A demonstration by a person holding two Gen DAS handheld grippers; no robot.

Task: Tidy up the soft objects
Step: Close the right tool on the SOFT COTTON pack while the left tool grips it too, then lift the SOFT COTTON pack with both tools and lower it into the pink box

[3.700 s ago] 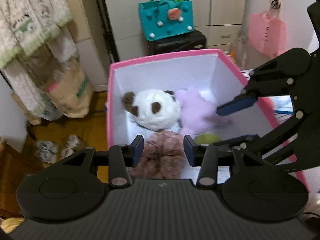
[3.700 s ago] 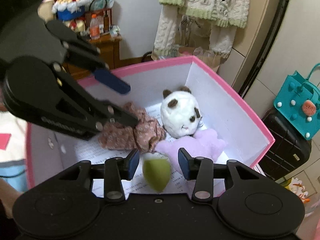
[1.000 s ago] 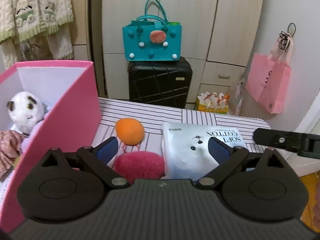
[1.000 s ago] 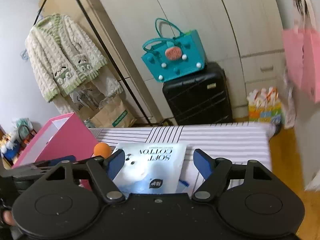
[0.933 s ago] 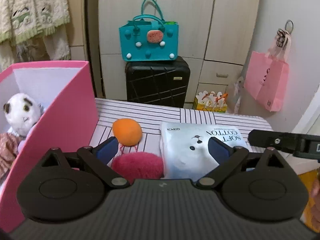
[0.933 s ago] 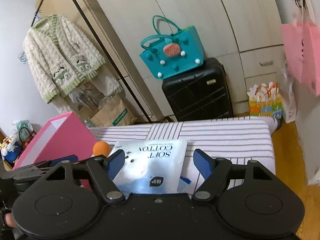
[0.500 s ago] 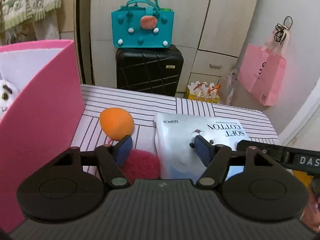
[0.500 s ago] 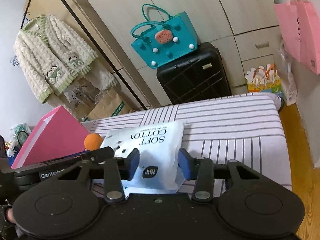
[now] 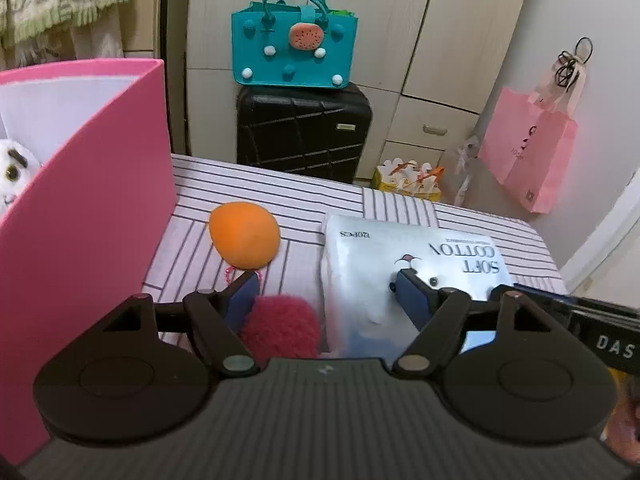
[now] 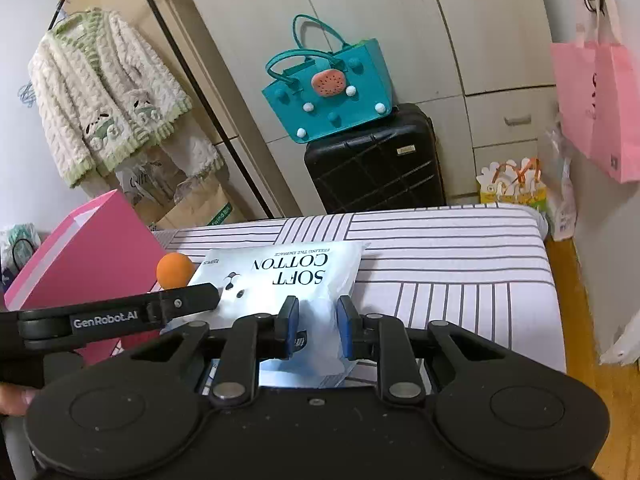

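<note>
A white "SOFT COTTON" pack [image 9: 420,248] [image 10: 288,276] lies on the striped table. My right gripper [image 10: 318,328] is shut on its near edge. My left gripper [image 9: 328,300] straddles a red fluffy pom-pom [image 9: 280,328] and the pack's left part. Its jaws are closing, one pad against the pom-pom and the other dug into the pack. An orange soft ball [image 9: 244,236] [image 10: 174,270] rests just beyond. The pink box [image 9: 80,200] [image 10: 88,248] stands at the left, a white panda plush [image 9: 14,164] peeking from it.
Behind the striped table [image 10: 440,248] stands a black suitcase [image 9: 300,132] with a teal bag [image 9: 292,52] on top. A pink paper bag [image 9: 528,160] hangs on the right wall and a cardigan [image 10: 108,92] at the left. The table's right edge drops to wooden floor.
Both grippers' jaws have narrowed. The right one closed on the pack's near edge. The left one sank a little and closed in around the pom-pom and the pack's side.
</note>
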